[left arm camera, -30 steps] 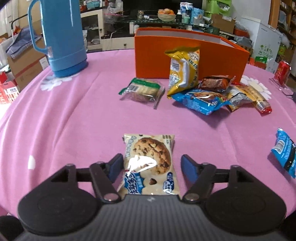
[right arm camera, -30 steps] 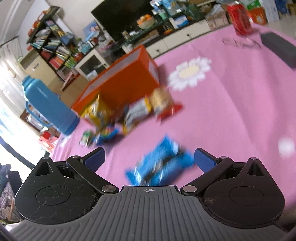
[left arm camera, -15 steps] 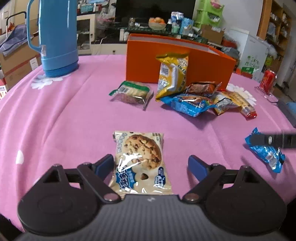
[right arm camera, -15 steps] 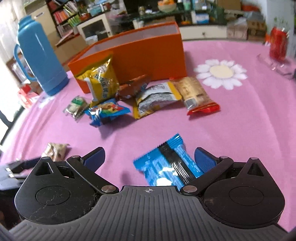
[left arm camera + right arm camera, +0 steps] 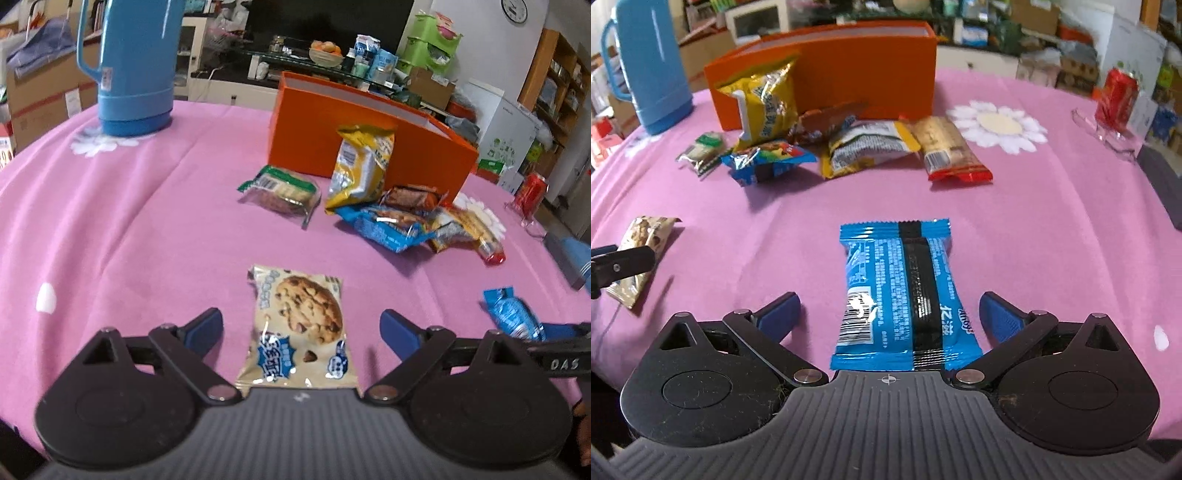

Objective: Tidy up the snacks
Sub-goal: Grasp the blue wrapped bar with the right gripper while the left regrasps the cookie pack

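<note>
While the left gripper [image 5: 301,328] had just been opening around the cookie pack [image 5: 298,325], not squeezing, right gripper [image 5: 889,310] wide open around the blue snack [image 5: 901,295].

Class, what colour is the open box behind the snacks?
Orange box, clearest in the right wrist view.

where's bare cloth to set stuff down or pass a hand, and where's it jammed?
Free: the wide pink stretch between the blue thermos, the green packet and the cookie packet; also the patch between the blue wafer packet and the white daisy print. Crowded: the snack pile against the orange box.
</note>
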The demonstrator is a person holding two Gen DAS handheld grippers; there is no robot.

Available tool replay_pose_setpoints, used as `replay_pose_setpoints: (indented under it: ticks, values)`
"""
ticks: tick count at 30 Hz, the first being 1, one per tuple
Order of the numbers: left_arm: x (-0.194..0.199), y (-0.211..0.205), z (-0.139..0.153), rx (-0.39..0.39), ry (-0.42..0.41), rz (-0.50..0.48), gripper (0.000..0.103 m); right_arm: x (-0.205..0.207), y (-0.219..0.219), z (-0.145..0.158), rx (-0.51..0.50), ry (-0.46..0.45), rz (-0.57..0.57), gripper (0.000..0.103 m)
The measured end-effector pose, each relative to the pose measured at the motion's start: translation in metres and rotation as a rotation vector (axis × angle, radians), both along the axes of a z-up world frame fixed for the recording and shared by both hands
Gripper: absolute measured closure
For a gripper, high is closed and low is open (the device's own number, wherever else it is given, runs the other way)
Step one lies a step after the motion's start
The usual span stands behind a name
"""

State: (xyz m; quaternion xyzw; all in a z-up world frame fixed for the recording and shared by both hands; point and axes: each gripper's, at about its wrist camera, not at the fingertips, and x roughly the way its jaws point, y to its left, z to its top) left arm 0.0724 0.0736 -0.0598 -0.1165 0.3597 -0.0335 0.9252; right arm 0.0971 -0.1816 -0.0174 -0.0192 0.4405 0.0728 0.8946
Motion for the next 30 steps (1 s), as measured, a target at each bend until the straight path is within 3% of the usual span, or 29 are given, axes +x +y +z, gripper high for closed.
replay_pose_setpoints:
  ticks: [6,10,14,19,24,28,30]
  values:
    - [0.007,0.005,-0.002,0.015,0.069,0.029,0.01,0.002,0.002,-0.003,-0.009,-0.008,0.034,0.014]
    - [0.018,-0.004,-0.003,0.104,0.088,0.006,0.01,0.0,-0.001,-0.004,-0.005,-0.026,0.04,0.014]
    - [0.02,-0.006,-0.003,0.12,0.108,0.022,0.01,0.002,-0.003,-0.002,-0.01,-0.011,0.032,0.014]
    - [0.021,-0.022,-0.006,0.242,0.148,0.006,0.009,-0.001,-0.006,-0.003,-0.008,-0.016,0.075,0.014]
    - [0.032,-0.024,-0.004,0.236,0.195,0.016,0.009,0.001,-0.016,0.0,-0.002,0.008,0.119,0.015]
    - [0.038,-0.03,-0.003,0.239,0.208,0.011,0.009,0.003,-0.03,0.002,0.061,0.018,0.095,0.017]
    - [0.04,-0.032,-0.004,0.239,0.211,0.01,0.009,0.0,-0.027,0.0,0.031,0.008,0.1,0.017]
